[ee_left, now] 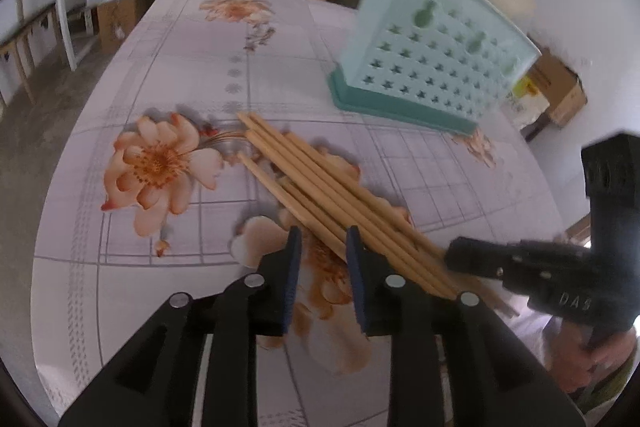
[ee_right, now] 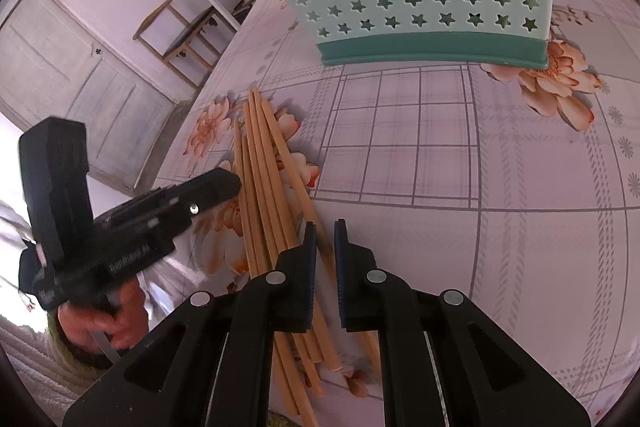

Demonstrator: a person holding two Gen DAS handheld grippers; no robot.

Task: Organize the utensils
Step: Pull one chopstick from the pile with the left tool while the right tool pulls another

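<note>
Chopsticks (ee_left: 320,195) lie in a loose bundle across the middle of my left view, on the flowered tablecloth (ee_left: 168,75), with the mint holder (ee_left: 432,67) standing well apart at upper right. I'm at the pick-up step. My left gripper (ee_left: 322,255) sits at the bundle's near end, jaws part open, a stick or two between the pads (ee_left: 294,267) but nothing pinched. My right gripper (ee_right: 322,267) has its jaws nearly closed, with one chopstick apparently running through the narrow gap; I can't tell whether it is gripped. Next, I reckon, I need a firm squeeze on a few sticks, then a lift toward the holder's open top.
</note>
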